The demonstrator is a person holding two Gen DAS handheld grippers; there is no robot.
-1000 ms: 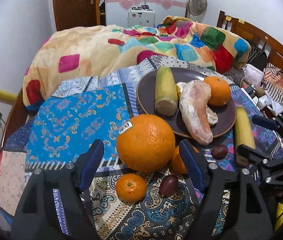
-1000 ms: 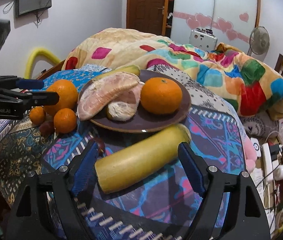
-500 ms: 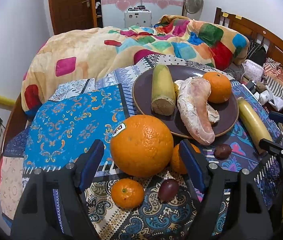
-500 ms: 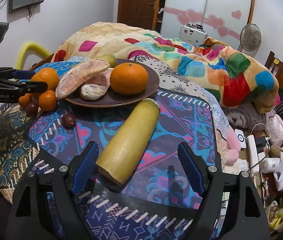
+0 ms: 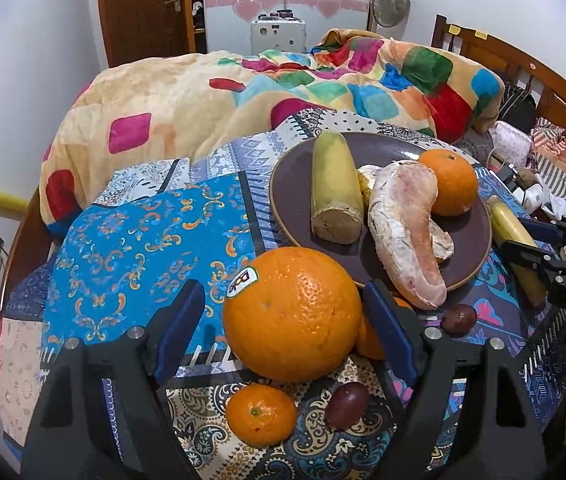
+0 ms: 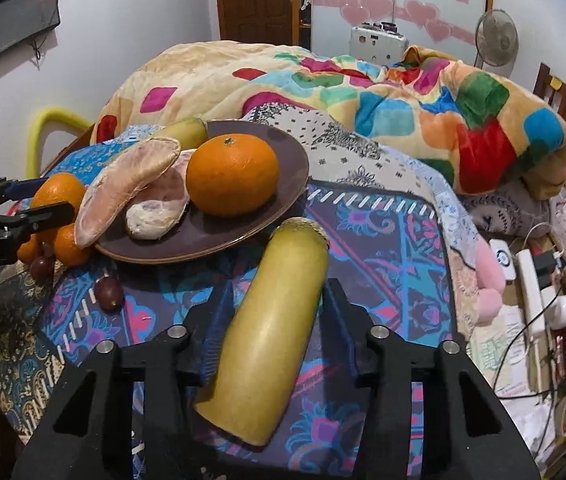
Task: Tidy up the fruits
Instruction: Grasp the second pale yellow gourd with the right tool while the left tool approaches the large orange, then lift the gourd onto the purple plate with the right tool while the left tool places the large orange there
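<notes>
The plate [image 5: 283,184] already carries four pieces: a cut yellow-green stalk [image 5: 337,190] at 10 o'clock on it, a peeled pomelo wedge [image 5: 403,232] across the middle with a smaller wedge [image 6: 159,208] tucked beside it, and an orange [image 5: 451,188] at 2 o'clock.

Still off the plate, on the patterned cloth [image 5: 131,232], are a big orange [image 5: 291,312] with a sticker, just beside the plate's 7 o'clock rim; a mandarin [image 5: 261,414] below it; a second small orange [image 6: 69,246] partly hidden behind the gripper finger; two dark grapes [image 5: 347,400] [image 5: 458,319]; and a second stalk [image 6: 275,340] lying at the plate's 4 o'clock side.

The left hand-held gripper [image 5: 285,320] is spread wide, its fingers either side of the big orange, the left one clearly not touching it. The right hand-held gripper [image 6: 275,316] has its jaws drawn in close about the second stalk; they seem to pinch it, though contact on the right pad is hard to confirm.

By my reckoning the job is under half done: six loose pieces remain, and the stalk and big orange look next in line.
</notes>
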